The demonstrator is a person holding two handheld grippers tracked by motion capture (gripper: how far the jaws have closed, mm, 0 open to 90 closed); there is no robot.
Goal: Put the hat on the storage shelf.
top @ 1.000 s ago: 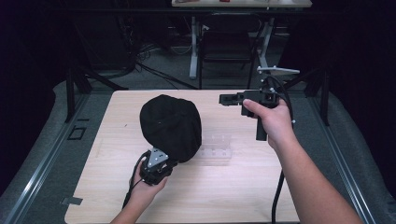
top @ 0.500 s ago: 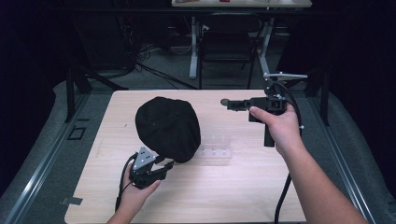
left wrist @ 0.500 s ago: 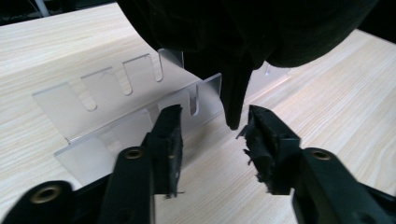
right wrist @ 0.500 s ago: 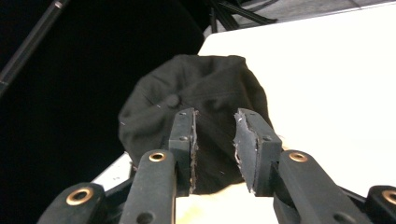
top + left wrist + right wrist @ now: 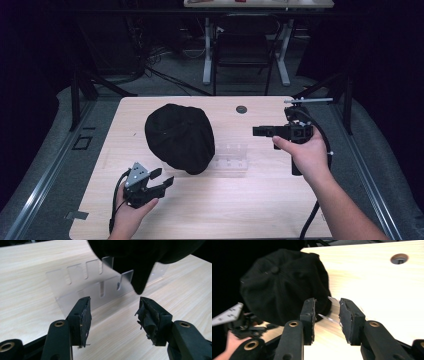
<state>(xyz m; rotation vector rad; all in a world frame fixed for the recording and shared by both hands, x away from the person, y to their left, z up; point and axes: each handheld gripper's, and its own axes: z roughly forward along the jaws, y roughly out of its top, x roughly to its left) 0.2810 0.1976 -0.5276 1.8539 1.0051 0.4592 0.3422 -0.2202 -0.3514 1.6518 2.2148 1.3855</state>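
The left gripper has let go of the black cap and pulled back, jaws spread and empty. The cap now rests over the clear slotted rack on the bench. The right gripper has swung farther right, jaws slightly parted around nothing.

A pale wood-grain tabletop carries the work, and a small round grommet hole sits near its far edge, right of centre. Beyond that edge, on the grey floor, stand the white legs of another desk with a dark chair between them, and loose black cables trail across the floor to their left. Black stand legs rise at the left of the tabletop and others at its right, while a metal rail runs along the floor on the left side.
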